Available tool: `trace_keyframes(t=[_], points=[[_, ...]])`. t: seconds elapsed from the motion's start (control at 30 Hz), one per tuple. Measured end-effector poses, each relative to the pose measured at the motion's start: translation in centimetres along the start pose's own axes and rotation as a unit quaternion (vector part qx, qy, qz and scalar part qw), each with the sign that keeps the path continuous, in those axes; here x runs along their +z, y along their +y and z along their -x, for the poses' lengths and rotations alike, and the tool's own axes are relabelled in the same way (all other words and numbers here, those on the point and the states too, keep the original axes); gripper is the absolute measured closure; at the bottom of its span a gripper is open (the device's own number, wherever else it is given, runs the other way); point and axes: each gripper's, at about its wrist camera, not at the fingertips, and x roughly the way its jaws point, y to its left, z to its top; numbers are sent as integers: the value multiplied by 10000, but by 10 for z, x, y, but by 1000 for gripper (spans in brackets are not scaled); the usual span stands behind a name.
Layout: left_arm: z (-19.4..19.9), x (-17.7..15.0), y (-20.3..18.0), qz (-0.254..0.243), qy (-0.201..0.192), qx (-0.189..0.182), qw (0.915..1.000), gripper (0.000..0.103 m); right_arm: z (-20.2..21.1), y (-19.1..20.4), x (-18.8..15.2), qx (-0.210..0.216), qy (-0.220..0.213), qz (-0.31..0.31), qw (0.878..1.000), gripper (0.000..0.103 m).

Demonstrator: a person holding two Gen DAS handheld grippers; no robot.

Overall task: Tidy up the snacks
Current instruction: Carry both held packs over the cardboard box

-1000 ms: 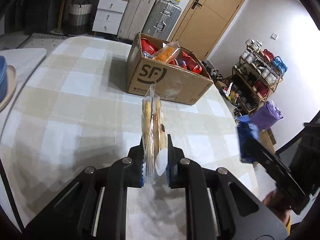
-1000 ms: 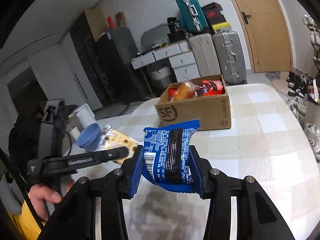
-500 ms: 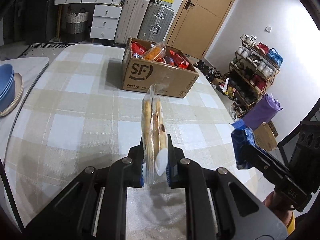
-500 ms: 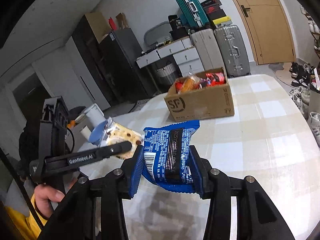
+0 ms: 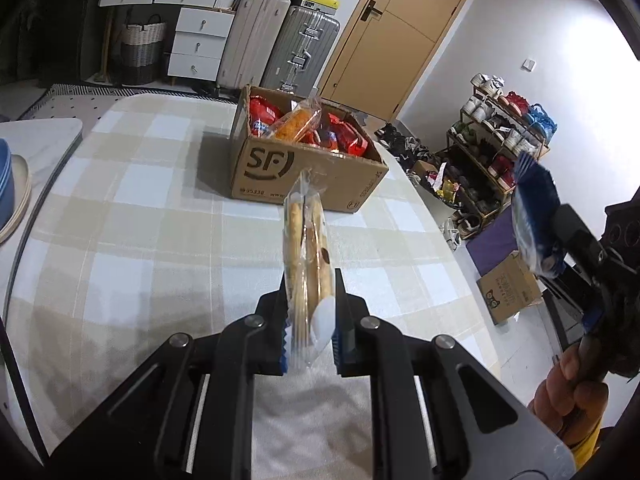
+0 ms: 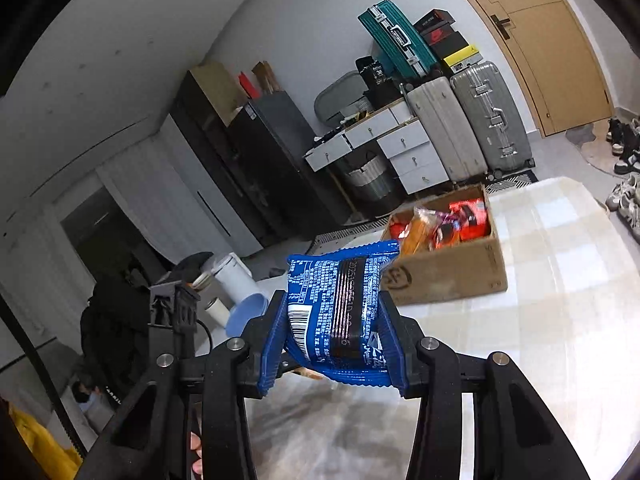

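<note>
The left gripper (image 5: 310, 320) pinches a clear cookie pack (image 5: 307, 256) edge-on, held upright above the checked table (image 5: 140, 216). The right gripper (image 6: 332, 336) clamps a blue packet (image 6: 340, 312) between its blue pads (image 6: 272, 344), its printed back facing the camera; from the left wrist it shows off the table's right edge. Ahead of both, well apart, an open cardboard box (image 5: 296, 176) sits on the table's far side, holding red packets (image 5: 344, 138) and an orange one (image 5: 296, 124). Suitcases (image 5: 304, 48) and a door (image 5: 400, 36) stand behind it.
</note>
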Motion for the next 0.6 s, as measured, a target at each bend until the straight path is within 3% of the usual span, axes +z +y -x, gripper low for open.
trace_keyframes(t=[0.3, 0.4, 0.6], points=[[-14, 79, -7, -227, -249, 11, 9994, 91, -42, -8, 74, -135, 25, 496, 9987, 59], [-23, 113, -13, -403, -353, 87, 9985, 91, -73, -27, 104, -118, 186, 306, 9993, 59], [-56, 177, -10, -439, -313, 128, 9985, 91, -125, -60, 139, -495, 456, 151, 9976, 59]])
